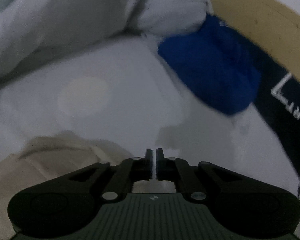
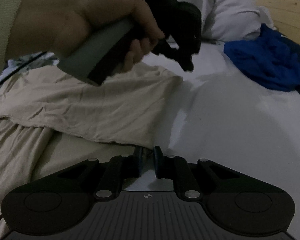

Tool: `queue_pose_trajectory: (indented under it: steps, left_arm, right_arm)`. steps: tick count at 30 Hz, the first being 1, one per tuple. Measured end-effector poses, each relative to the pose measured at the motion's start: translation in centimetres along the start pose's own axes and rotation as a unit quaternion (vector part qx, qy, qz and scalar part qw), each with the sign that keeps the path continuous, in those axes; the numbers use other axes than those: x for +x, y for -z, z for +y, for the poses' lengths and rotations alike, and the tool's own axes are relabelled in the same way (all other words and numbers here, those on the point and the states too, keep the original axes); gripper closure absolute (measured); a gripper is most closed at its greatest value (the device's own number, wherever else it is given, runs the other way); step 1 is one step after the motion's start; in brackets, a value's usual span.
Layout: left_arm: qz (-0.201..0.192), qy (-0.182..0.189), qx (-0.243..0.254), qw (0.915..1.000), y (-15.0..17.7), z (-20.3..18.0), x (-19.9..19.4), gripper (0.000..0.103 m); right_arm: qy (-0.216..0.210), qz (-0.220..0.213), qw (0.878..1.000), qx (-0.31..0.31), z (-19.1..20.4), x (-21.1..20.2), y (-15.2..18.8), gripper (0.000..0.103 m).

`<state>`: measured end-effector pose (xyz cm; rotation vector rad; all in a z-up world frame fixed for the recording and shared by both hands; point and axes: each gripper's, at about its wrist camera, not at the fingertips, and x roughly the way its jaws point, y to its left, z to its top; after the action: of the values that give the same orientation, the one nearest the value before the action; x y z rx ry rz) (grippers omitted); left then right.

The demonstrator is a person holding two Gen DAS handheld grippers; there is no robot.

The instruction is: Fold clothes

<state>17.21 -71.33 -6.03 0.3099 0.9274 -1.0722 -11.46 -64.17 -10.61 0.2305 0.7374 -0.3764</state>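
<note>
A beige garment (image 2: 110, 104) lies crumpled on the white bed sheet (image 2: 230, 130), one layer folded over another. My right gripper (image 2: 147, 154) is shut on its near edge, with a pinch of beige fabric between the pads. A person's hand (image 2: 80, 20) holds my left gripper (image 2: 187, 66) just above the garment's far corner. In the left wrist view the left gripper (image 1: 154, 154) is shut, nothing seen between its fingers, and the beige garment (image 1: 50, 160) lies to its lower left over the sheet (image 1: 110, 100).
A crumpled blue garment (image 2: 270, 64) (image 1: 210, 66) lies on the sheet at the far right. A white pillow or duvet (image 2: 230, 10) (image 1: 70, 20) is piled at the back. A wooden bed board (image 2: 286, 14) (image 1: 260, 20) stands behind, with dark printed cloth (image 1: 286, 100) beside it.
</note>
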Motion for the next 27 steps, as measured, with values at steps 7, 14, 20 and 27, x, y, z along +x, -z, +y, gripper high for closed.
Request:
queue_pose_trajectory:
  steps: [7,14,20,27]
  left_arm:
    - [-0.124,-0.031,-0.060,0.9900,0.2,6.9,-11.1,0.043]
    - [-0.237,-0.135,-0.135,0.9524,7.1,15.6,-27.9,0.018]
    - [-0.316,-0.228,-0.260,0.8835,17.0,22.7,-42.0,0.000]
    - [-0.383,-0.269,-0.393,0.7917,32.7,27.5,-53.9,0.000]
  right_arm:
    - [-0.058,-0.010,0.996,-0.067,-1.1,-2.1,-1.3,0.058]
    - [-0.113,-0.102,0.988,0.018,-6.0,-8.4,-4.4,0.037]
    - [-0.159,-0.131,0.978,0.025,-4.2,-10.3,-5.9,0.035]
    - [-0.221,-0.159,0.962,-0.019,1.8,-13.8,-7.7,0.028]
